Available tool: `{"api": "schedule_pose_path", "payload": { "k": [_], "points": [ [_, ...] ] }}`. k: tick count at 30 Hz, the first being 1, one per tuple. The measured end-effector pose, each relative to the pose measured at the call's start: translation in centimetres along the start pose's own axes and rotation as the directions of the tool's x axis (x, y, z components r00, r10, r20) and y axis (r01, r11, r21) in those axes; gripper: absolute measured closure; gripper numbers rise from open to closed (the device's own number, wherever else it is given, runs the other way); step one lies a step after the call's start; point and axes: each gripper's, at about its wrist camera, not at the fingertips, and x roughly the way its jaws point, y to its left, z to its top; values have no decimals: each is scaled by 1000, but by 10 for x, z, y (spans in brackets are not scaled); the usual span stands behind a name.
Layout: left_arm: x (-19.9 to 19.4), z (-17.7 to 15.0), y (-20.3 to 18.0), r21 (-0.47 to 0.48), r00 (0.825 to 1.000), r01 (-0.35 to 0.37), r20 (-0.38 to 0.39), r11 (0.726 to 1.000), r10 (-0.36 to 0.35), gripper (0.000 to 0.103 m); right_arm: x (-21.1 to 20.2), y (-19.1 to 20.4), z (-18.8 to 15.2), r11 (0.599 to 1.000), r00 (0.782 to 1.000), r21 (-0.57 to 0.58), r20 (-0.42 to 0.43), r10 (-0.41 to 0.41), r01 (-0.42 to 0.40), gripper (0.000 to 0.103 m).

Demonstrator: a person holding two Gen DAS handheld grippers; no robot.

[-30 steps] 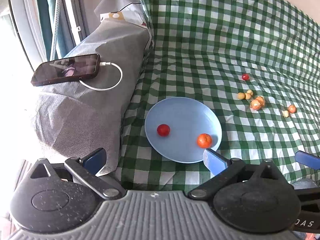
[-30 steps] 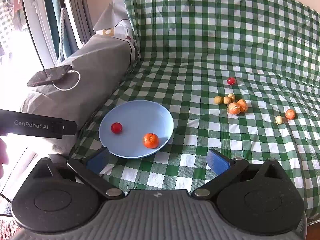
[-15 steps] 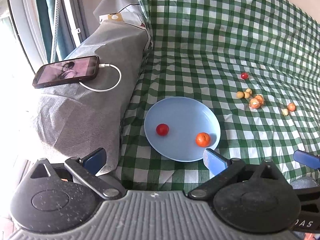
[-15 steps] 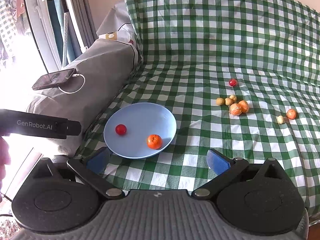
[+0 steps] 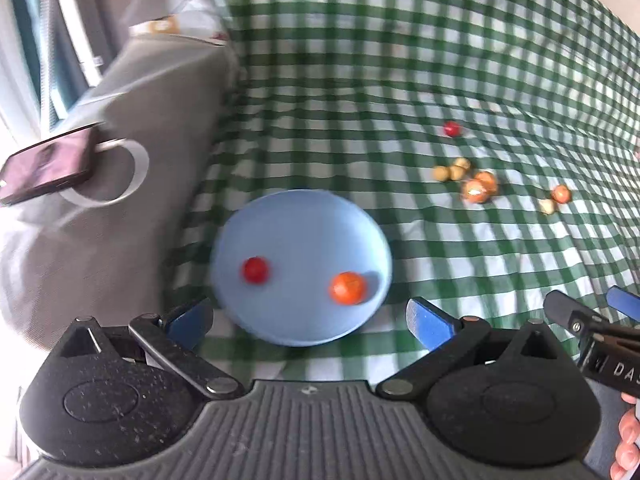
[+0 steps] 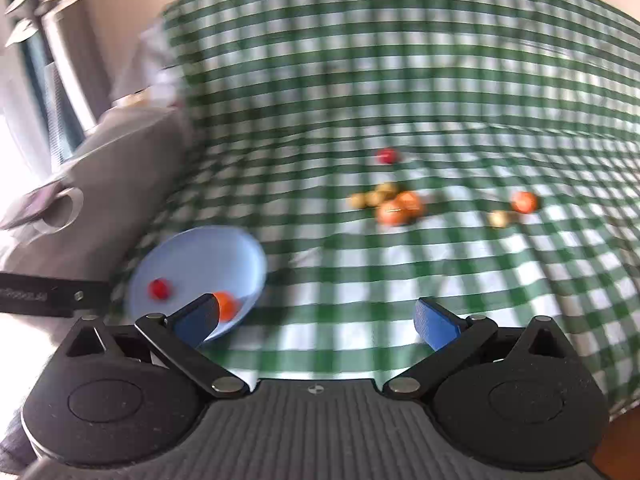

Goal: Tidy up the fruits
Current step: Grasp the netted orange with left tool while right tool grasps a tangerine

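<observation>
— Where's the fruit?

— Scattered on the checked cloth (image 6: 360, 288). The plate (image 5: 304, 236) holds a red fruit (image 5: 255, 269) and an orange (image 5: 347, 288); the cluster (image 6: 390, 202) lies well apart.

— And the tongs?

— Left tongs (image 5: 308, 320) and right tongs (image 6: 316, 320) both gape, empty. I'd aim the right ones at one outer fruit (image 6: 524, 201), straddle it, and close gently.
</observation>
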Motion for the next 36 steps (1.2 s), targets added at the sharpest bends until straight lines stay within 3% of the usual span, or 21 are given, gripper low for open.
{"api": "schedule_pose_path", "payload": {
  "k": [5,13,18,25,34,36],
  "points": [
    [41,26,-46,57,996,84,-40,995,-81,0,17,-54,5,987,992,101,13,-126,124,1],
    [130,60,-136,207,991,130,-49,970,-123,0,72,-146,28,934,960,231,-2,-282,275,1],
    [187,82,-178,265,984,168,-100,950,-146,0,123,-196,52,921,947,236,6,-320,310,1],
    [241,110,-209,231,978,196,-119,953,-172,0,214,-255,86,910,939,237,-31,-342,339,1],
    [277,124,-226,251,981,159,-148,955,-124,0,289,-277,95,909,928,193,-113,-355,371,1],
    [277,124,-228,268,981,163,-144,950,-128,8,294,-274,95,914,924,143,-95,-370,381,1]
  ]
}}
